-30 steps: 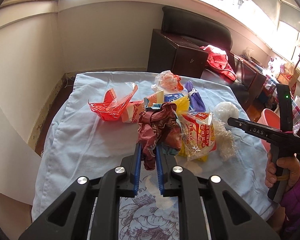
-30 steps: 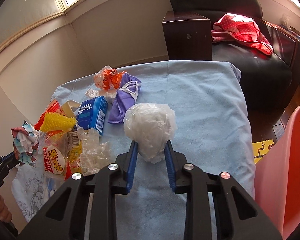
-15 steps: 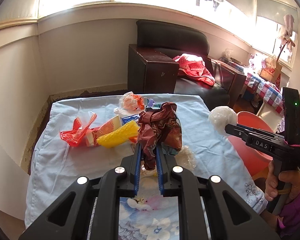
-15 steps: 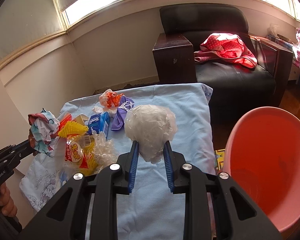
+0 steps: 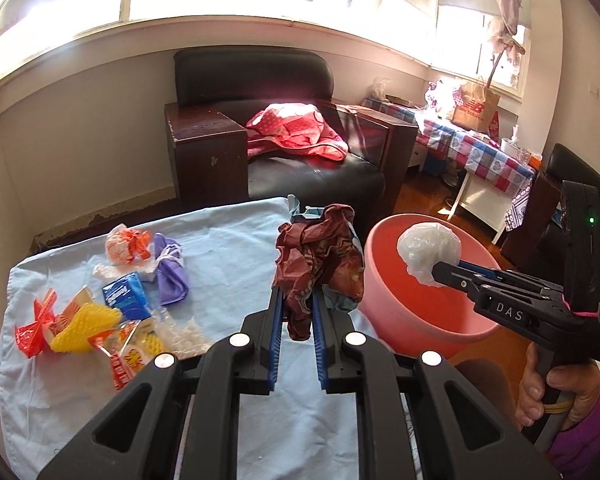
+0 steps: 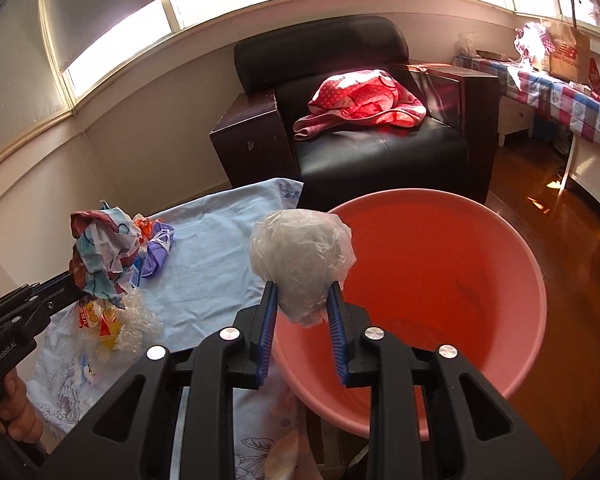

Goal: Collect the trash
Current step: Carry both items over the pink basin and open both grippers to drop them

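Clamping a crumpled brown wrapper (image 5: pixel 320 258) in the left gripper (image 5: pixel 296 312), jaws nearly closed on it, held above the blue-clothed table (image 5: pixel 228 248). Pinching a balled clear plastic bag (image 6: pixel 300 256) in the right gripper (image 6: pixel 302 312), narrow-jawed, over the near rim of the pink basin (image 6: pixel 440 272). Lying farther left on the cloth: yellow sponge (image 5: pixel 86 322), blue tissue pack (image 5: pixel 126 296), purple wad (image 5: pixel 171 270). Beyond, black armchair (image 6: pixel 364 120).

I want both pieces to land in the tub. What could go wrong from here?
The brown wrapper in the left gripper hangs over the table edge, not the pink tub; released now, it may miss. The clear plastic ball in the right gripper sits near the rim and could bounce out.
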`<state>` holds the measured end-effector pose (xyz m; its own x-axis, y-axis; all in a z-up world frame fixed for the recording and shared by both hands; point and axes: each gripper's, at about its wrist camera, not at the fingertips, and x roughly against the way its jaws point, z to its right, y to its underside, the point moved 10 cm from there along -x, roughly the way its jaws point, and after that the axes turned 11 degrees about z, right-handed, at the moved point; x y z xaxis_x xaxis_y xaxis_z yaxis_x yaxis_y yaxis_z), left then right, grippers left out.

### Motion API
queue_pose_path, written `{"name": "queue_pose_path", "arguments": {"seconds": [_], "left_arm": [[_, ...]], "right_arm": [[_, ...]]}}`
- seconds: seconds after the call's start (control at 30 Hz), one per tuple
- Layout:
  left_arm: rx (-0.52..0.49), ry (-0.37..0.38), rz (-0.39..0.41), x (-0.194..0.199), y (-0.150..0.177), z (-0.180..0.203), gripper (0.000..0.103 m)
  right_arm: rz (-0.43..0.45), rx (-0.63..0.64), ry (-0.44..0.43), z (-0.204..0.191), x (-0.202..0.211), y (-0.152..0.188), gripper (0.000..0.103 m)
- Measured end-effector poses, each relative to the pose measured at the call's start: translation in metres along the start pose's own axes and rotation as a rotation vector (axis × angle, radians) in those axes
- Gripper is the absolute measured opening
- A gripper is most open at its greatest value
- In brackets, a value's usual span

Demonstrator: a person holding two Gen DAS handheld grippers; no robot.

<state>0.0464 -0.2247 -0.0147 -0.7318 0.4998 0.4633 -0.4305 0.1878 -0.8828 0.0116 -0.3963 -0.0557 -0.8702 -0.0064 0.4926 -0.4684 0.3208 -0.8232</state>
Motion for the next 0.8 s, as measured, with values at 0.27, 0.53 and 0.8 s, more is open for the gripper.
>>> {"name": "queue_pose_path", "arguments": {"seconds": [0.27,0.53,0.8], "left_arm": [[-0.057,0.094,-0.034,-0.037,0.001,0.061,0.013],[-0.067,0.135,-0.102,-0.065,0.016,0.092,0.013],[-0.085,0.143,-0.171,-0.091,0.034,0.105,0.013]], "right_arm": [[-0.015,-0.058,0.096,0.054,0.005,0.01,0.026],[-0.032,-0.074,0.151,0.079,0.004,0.018,0.026],[-0.047,-0.069,0.184,0.089,-0.001,0.023,0.026]]}}
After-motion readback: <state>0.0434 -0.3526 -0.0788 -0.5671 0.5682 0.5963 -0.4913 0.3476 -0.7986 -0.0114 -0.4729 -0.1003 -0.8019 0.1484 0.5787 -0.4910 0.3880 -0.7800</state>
